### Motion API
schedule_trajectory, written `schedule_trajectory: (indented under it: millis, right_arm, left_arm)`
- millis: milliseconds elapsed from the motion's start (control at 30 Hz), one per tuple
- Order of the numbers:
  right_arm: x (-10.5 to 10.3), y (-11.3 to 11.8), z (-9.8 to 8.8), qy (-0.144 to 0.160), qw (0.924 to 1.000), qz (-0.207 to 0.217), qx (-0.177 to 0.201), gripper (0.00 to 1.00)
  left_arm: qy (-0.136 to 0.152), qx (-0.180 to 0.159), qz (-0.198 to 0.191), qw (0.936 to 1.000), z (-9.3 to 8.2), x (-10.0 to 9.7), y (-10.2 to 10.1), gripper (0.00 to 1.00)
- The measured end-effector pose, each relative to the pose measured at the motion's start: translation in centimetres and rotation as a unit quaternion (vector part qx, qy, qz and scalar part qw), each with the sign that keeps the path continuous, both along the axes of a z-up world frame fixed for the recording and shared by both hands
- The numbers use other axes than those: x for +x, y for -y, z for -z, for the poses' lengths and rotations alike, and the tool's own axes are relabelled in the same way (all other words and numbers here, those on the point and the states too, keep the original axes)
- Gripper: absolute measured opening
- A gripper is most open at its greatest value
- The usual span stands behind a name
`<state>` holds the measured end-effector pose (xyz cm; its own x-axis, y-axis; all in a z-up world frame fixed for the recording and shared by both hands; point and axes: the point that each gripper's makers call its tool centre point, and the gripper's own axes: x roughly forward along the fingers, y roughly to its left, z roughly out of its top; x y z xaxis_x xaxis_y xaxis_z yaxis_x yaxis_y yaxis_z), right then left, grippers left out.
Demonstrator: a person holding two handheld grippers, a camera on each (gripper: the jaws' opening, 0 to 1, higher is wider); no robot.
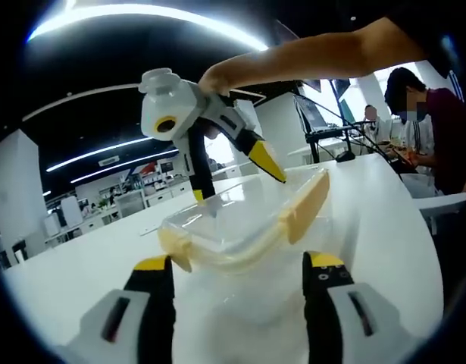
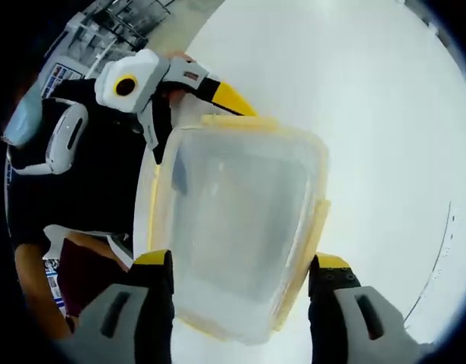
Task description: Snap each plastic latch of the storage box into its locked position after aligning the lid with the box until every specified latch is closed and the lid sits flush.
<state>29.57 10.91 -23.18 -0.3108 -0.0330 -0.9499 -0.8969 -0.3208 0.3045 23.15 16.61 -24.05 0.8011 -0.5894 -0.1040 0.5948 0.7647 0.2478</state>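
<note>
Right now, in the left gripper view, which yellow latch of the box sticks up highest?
The long latch on the view's right: it slants upward, while the left latch hangs low.

I can read no text, label or number anywhere; the distant signs are too blurred.

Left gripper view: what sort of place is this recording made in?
Probably an open office or lab workspace. A long white table carries the storage box, people sit working at its far end, strip lights run along a dark ceiling, and white cabinets and shelving stand behind.
</note>
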Motion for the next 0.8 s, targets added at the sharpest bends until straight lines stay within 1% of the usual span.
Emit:
schedule_trajectory:
  millis: [100,133,167,200,267,333,367,467,700,800]
  right_arm:
    - [0.6,-0.2,-0.2,-0.005,1.0,-0.002,-0.002,0.67]
    - [-0.2,0.0,0.1,-0.007,1.0,-0.001,-0.001,0.66]
    - [-0.3,0.0,0.1,-0.01,1.0,0.0,0.001,0.64]
    - [-0.8,0.0,0.2,-0.019,0.9997,0.008,0.012,0.63]
    - [-0.8,-0.1,0.2,-0.027,0.9994,0.011,0.018,0.61]
    - [-0.9,-0.1,0.2,-0.027,0.9994,0.01,0.018,0.6]
    - [-1.0,-0.2,0.4,-0.034,0.9992,0.012,0.018,0.6]
    - [-1.1,-0.2,0.4,-0.031,0.9994,0.008,0.01,0.59]
    - [-2.2,0.0,1.1,-0.034,0.9993,-0.001,-0.014,0.55]
    - [-1.8,0.1,1.0,-0.037,0.9992,0.002,-0.013,0.54]
  left_arm:
    - [-0.006,0.001,-0.005,1.0,-0.1,0.0,0.1,0.68]
    - [-0.006,-0.001,-0.006,1.0,-0.1,0.0,0.1,0.68]
    - [-0.006,-0.001,-0.006,1.0,-0.1,0.0,0.1,0.68]
    - [-0.007,-0.002,-0.008,0.9999,0.0,0.0,0.2,0.67]
    - [-0.008,-0.002,-0.008,0.9999,0.0,0.0,0.2,0.67]
    - [-0.008,-0.003,-0.008,0.9999,0.0,0.0,0.2,0.67]
    - [-0.008,-0.004,-0.007,0.9999,0.0,0.1,0.2,0.67]
    - [-0.007,-0.005,-0.008,0.9999,-0.1,0.1,0.1,0.67]
    - [-0.006,-0.009,-0.006,0.9999,0.0,0.0,0.2,0.66]
    - [-0.008,-0.011,-0.005,0.9999,0.0,0.1,0.2,0.66]
